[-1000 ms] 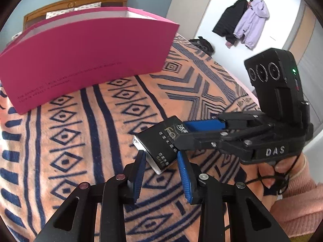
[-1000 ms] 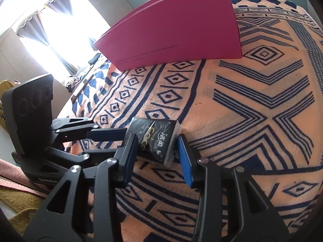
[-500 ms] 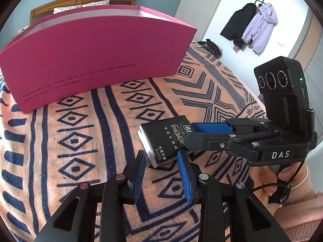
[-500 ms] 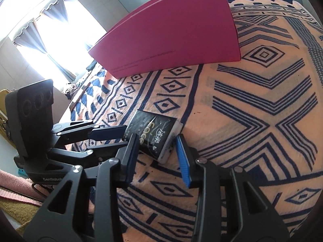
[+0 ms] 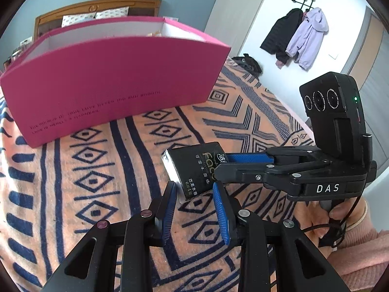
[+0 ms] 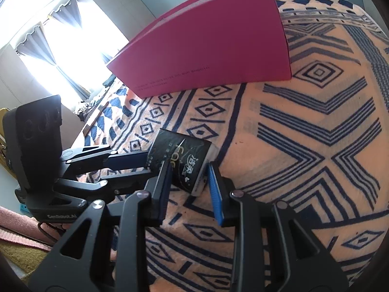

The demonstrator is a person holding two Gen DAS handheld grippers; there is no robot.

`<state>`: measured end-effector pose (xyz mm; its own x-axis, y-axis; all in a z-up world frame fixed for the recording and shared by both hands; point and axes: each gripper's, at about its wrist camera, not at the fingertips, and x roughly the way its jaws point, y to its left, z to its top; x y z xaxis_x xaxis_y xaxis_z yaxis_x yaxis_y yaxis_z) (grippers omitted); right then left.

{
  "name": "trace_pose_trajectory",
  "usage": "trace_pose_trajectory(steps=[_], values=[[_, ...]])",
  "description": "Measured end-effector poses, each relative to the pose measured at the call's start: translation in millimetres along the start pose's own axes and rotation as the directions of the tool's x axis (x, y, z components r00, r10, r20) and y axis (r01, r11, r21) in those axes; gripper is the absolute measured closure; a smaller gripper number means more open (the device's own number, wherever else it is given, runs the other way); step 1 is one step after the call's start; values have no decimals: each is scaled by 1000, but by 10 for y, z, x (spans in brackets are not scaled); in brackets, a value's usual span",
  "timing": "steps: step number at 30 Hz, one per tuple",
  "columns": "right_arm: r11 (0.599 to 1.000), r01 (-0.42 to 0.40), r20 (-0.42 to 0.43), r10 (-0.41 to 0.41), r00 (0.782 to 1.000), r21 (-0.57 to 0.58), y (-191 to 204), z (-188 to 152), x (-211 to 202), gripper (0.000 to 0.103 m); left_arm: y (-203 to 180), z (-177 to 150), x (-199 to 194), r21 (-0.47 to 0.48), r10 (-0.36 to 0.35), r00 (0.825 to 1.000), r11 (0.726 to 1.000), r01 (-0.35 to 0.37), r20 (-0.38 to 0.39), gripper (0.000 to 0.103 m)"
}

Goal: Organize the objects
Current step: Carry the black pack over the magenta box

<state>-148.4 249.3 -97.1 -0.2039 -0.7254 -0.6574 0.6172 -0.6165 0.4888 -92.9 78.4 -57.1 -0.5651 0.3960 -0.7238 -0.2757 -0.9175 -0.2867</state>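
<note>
A black tissue pack [image 5: 195, 170] with gold lettering is held above the patterned bedspread; it also shows in the right wrist view [image 6: 181, 163]. My left gripper [image 5: 194, 203] has its jaws around the pack's near end. My right gripper [image 6: 188, 182] has its jaws around the pack's other end, and it shows in the left wrist view [image 5: 220, 164] coming in from the right. Both pairs of blue pads press the pack's sides. An open pink box [image 5: 109, 77] stands farther back on the bed, also in the right wrist view [image 6: 209, 48].
The orange and navy bedspread [image 5: 73, 182] covers the whole bed. A wooden headboard [image 5: 97, 7] with pillows is behind the box. Coats [image 5: 299, 39] hang on the far wall. A bright curtained window [image 6: 60, 31] is at the left.
Both grippers have risen with the tissue pack between them. The inside of the pink box has come into the left wrist view.
</note>
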Motion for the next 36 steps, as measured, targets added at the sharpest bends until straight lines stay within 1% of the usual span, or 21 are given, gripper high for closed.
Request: trace_pose_trajectory(steps=[10,21,30,36], values=[[997,5,55,-1,998,-72,231,221,-113,70,1,168,-266,35,22,997,999,-25,79,72],[987,19,123,1,992,-157,408,545,-272,70,12,461,-454,75,65,983,994,-78,170,72],[978,35,165,-1,986,-206,504,807,-304,70,67,634,-489,73,84,976,992,-100,199,72],[976,44,181,-5,983,-212,500,918,-292,70,107,736,-472,73,90,974,992,-107,209,72]])
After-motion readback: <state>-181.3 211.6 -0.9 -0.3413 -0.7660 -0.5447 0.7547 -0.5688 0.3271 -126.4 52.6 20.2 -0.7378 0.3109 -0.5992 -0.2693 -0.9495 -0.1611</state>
